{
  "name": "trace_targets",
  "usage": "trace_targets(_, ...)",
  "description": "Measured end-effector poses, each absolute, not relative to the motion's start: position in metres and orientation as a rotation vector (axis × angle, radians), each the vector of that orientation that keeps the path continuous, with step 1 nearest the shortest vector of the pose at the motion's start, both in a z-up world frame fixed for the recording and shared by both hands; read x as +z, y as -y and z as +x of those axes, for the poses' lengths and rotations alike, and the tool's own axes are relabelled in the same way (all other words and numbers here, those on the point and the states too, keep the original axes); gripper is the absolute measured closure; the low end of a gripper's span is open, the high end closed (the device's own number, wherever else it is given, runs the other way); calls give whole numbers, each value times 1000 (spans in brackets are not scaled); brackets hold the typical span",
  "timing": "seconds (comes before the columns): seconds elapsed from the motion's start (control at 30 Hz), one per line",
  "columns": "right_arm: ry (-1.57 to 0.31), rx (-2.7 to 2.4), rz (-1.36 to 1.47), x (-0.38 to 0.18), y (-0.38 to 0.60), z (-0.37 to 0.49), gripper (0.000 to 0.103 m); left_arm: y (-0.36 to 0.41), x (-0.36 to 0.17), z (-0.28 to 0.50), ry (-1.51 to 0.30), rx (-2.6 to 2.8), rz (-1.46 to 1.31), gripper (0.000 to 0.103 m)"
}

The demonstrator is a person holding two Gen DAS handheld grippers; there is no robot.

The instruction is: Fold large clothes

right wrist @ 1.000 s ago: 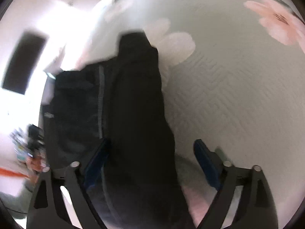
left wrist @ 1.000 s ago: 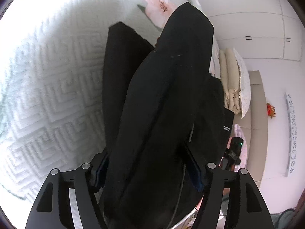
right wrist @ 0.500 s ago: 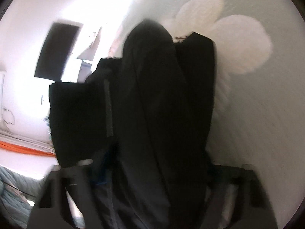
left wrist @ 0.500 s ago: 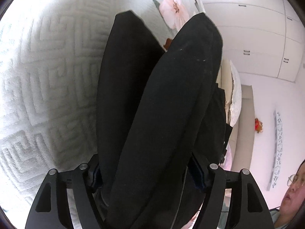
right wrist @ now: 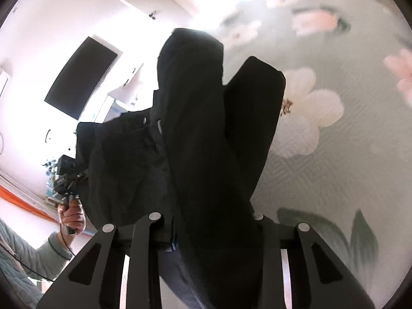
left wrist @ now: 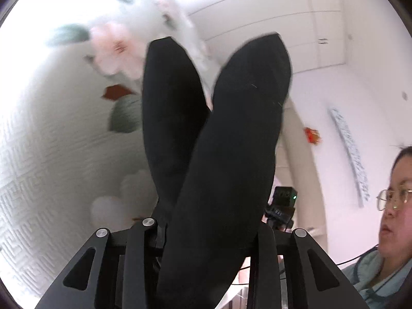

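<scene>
the black trousers (left wrist: 224,154) hang lifted off the bed, pinched at one end by both grippers. in the left wrist view the cloth rises straight out from between the jaws of the left gripper (left wrist: 208,231), which are closed on it, and splits ahead of them into two legs forming a v: one leg leans away to the left, the other, nearer and wider, leans to the right. in the right wrist view the trousers (right wrist: 206,141) likewise fill the gap between the jaws of the right gripper (right wrist: 206,221), clamped on the fabric; two legs stand ahead of the jaws, and the waist part with a seam and a small button spreads off to the left of them.

beyond and to the left of the left jaws lies the quilted bedspread (left wrist: 51,154) with pink and white flowers, blurred. to the right of those jaws are white wardrobe doors (left wrist: 309,20) and the person's face with glasses (left wrist: 394,206). in the right view the bedspread (right wrist: 347,167) lies right of the jaws; left of them a dark wall screen (right wrist: 79,77) and the person's hand (right wrist: 72,213) holding the other gripper's handle.
</scene>
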State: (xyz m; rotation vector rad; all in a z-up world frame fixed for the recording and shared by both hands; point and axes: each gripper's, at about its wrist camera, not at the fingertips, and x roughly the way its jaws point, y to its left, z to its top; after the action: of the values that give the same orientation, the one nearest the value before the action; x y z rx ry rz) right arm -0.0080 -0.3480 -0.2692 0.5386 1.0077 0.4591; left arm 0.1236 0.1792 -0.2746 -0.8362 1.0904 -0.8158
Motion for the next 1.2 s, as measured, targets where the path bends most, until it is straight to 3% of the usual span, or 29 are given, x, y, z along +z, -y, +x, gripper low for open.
trace_targets(0.23,-915,351,536,-202,331,-66,68,-193,-217,86,-1061,-918,-777,70)
trace_targets(0.43,-976,264,561,-190,311,-111,68,-221,-230,50,-1156,-901,-763,70)
trace_targets(0.63,-1117,178,652,-276,309,-116,68,-244,-352,40,-1367,-743,-771,70)
trace_targets(0.7,-1185,119,693,-323,319,-113,68,-261,-401,45,-1423,-619,-770,64)
trace_targets(0.8,-1198,-10,855,-374,364,-123,53,-293,-444,48,-1449,-607,-1063,61)
trace_targets(0.87,-1160,-92,979,-382,396,-139,32,-301,-432,47,-1450,-614,-1021,58)
trace_targets(1.03,-1165,-179,864,-337,405,-162,32,-315,-370,38,-1435,-525,-727,55)
trace_targets(1.2,-1135,-222,511,-259,353,-159,32,-281,-303,36,-1321,-534,-469,55)
